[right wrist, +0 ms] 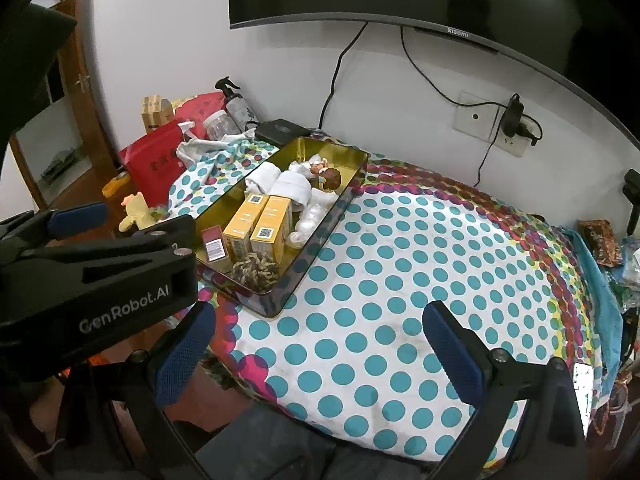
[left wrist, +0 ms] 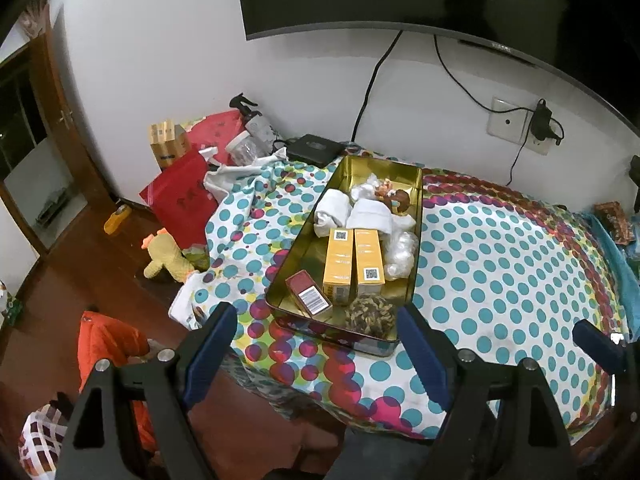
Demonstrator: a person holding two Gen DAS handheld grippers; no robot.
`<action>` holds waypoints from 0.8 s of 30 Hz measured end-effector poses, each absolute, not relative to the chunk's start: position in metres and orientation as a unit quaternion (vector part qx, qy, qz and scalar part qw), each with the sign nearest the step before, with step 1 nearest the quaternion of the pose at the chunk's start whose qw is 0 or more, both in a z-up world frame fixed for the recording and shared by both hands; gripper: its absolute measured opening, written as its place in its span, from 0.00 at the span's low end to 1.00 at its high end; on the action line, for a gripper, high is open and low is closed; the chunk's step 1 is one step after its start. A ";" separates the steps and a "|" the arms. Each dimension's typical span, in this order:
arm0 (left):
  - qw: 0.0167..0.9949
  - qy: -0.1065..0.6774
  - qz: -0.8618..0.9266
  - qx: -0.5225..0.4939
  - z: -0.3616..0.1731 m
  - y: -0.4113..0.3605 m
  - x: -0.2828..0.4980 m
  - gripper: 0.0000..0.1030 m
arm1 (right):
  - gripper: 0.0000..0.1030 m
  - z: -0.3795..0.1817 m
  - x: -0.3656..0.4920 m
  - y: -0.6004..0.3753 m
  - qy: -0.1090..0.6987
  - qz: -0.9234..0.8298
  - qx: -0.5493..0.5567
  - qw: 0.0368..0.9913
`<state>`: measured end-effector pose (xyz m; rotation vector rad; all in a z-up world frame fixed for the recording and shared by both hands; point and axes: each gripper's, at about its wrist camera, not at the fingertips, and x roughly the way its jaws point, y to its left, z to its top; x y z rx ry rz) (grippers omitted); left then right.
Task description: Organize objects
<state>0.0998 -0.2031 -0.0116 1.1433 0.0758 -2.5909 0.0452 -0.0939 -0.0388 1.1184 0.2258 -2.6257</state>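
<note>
- Polka-dot cloth (right wrist: 400,280) is covering the desk; both the left gripper (left wrist: 316,344) and right gripper (right wrist: 320,344) are hovering, jaws spread, holding nothing.
- Gold rectangular metal tin (left wrist: 416,248) is sitting beyond: stiff, slick, probably light; gripping its near rim seems best.
- White rolled cloths (left wrist: 348,208) inside are hiding whatever lies underneath.

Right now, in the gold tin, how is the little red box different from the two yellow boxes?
The little red box is shorter and dark red, while the yellow boxes are longer and yellow. The red box lies alone and askew near the tin's corner; the yellow boxes lie side by side, lined up lengthwise. The red box shows a striped barcode, the yellow boxes square codes. All are cardboard boxes inside the tin.
</note>
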 end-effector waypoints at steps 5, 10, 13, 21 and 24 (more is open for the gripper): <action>0.156 0.025 -0.906 0.393 -0.008 -0.205 0.102 0.82 | 1.00 -0.031 0.047 -0.100 0.091 -0.909 0.385 0.132; 0.164 0.029 -0.907 0.386 -0.003 -0.210 0.107 0.82 | 1.00 -0.026 0.044 -0.099 0.087 -0.908 0.387 0.132; 0.169 0.029 -0.908 0.383 0.000 -0.212 0.110 0.82 | 1.00 -0.026 0.043 -0.099 0.086 -0.908 0.389 0.131; 0.161 0.028 -0.909 0.383 0.002 -0.210 0.116 0.82 | 1.00 -0.026 0.042 -0.102 0.091 -0.906 0.391 0.134; 0.156 0.030 -0.910 0.383 0.004 -0.209 0.116 0.82 | 1.00 -0.027 0.042 -0.102 0.091 -0.906 0.391 0.135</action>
